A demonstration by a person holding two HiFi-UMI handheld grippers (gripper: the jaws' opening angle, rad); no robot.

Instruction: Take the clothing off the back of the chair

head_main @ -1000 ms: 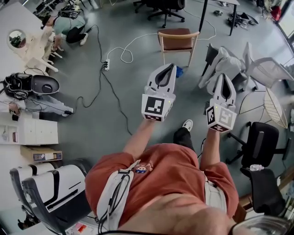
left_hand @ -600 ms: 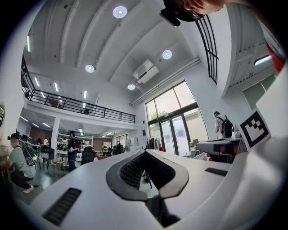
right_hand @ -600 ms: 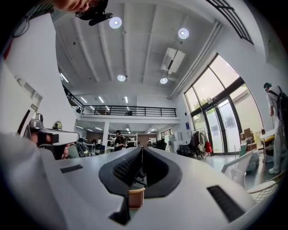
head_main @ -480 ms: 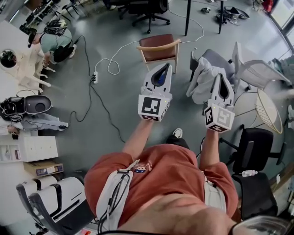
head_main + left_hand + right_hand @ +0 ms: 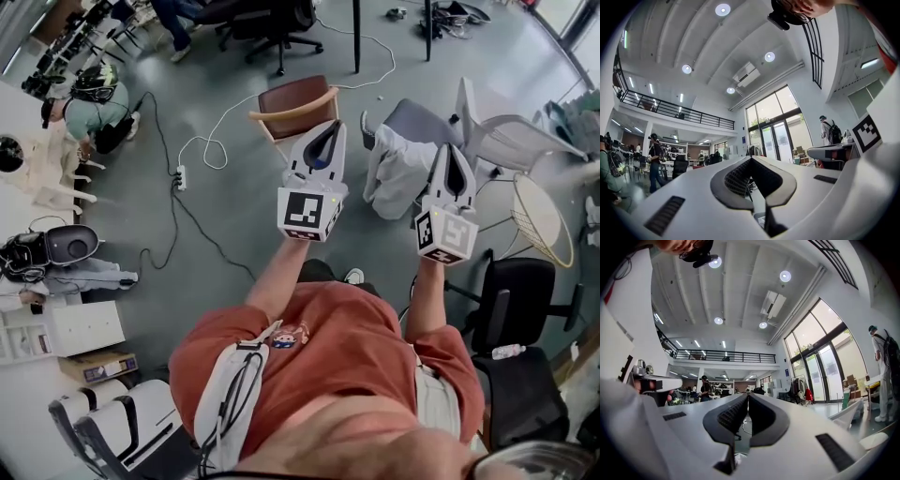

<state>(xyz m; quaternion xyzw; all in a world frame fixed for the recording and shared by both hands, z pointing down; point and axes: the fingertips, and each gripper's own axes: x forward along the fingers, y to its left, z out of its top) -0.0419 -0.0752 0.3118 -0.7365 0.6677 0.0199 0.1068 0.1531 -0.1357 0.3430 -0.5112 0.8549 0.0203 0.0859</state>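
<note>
Approach step: pale grey garment [image 5: 394, 173] hangs untouched on the back of grey swivel chair [image 5: 422, 120], upper centre-right of frame. Clenched and empty: left claw [image 5: 330, 129], right claw [image 5: 449, 150], both short of it. Next move likely: open one, reach the cloth.

A wooden chair with a brown padded seat [image 5: 295, 105] is standing on the grey floor [image 5: 234, 234], toward its far edge. A white power strip [image 5: 179, 177] is lying to that chair's left, with a white cable [image 5: 225, 131] looping away from it. A crouching person in a pale green top [image 5: 98, 101] is occupying the far left corner. A black office chair [image 5: 525, 300] is standing at the right edge. A white drawer unit [image 5: 66, 330] is sitting at the left edge.
</note>
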